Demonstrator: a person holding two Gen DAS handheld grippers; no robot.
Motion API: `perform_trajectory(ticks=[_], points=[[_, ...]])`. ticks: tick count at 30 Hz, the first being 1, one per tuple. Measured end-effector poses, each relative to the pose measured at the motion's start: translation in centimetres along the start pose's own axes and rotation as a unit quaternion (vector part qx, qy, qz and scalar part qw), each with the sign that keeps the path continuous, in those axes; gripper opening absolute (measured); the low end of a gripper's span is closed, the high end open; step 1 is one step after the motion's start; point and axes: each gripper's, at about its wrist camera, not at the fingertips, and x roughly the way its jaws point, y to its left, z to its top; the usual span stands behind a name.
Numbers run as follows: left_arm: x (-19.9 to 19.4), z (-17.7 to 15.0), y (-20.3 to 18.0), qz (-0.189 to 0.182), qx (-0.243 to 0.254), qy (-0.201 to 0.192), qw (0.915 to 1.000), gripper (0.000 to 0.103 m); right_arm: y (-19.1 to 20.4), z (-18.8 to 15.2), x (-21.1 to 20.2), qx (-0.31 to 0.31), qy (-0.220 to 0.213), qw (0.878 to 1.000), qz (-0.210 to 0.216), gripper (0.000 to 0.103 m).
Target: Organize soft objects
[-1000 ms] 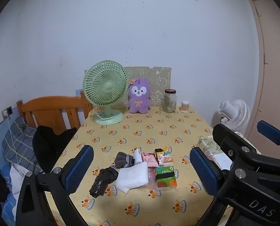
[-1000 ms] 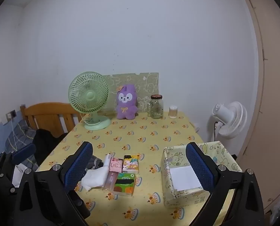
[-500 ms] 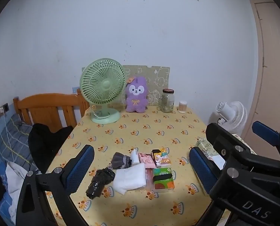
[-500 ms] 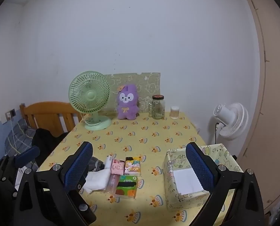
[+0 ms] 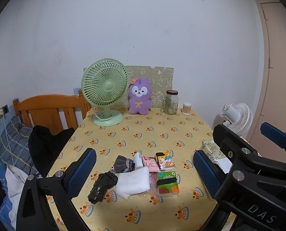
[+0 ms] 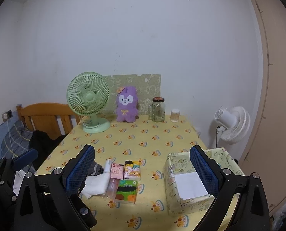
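The left gripper (image 5: 143, 173) hangs released above the near edge of the bench (image 5: 152, 132), its blue pads spread wide and empty; the right gripper (image 6: 142, 170) is likewise spread and empty. Between the left pads, at 12 o'clock, lies the cluster of soft objects: one black bundle (image 5: 101, 185), one white folded cloth (image 5: 133, 182), one grey frilled piece (image 5: 123, 163), and three tissue packs, pink (image 5: 148, 160), yellow cartoon (image 5: 166, 160) and green-orange (image 5: 167, 182), all touching or just beside each other. At 3 o'clock of the cluster, by the bench's right edge, stands a patterned open box (image 6: 189, 181) holding one white sheet (image 6: 189, 184). The middle of the bench is open. Along the far edge, at 12 o'clock, stand one green fan (image 5: 105, 91), one purple plush (image 5: 139, 96), one glass jar (image 5: 170, 102) and one small swab pot (image 5: 186, 108).
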Motion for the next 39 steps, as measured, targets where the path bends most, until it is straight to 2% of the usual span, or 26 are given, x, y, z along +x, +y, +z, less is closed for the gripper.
perform_trajectory(ticks=[13,39], points=[[0.06,0.13,-0.2,0.009,0.008,-0.002,0.9999,0.102,-0.21,0.17,-0.06,0.006,0.005,1.0,-0.001,0.1],[0.63,-0.1,-0.02,0.002,0.007,-0.001,1.0,0.102,-0.18,0.21,0.83,0.015,0.013,1.0,0.002,0.1]])
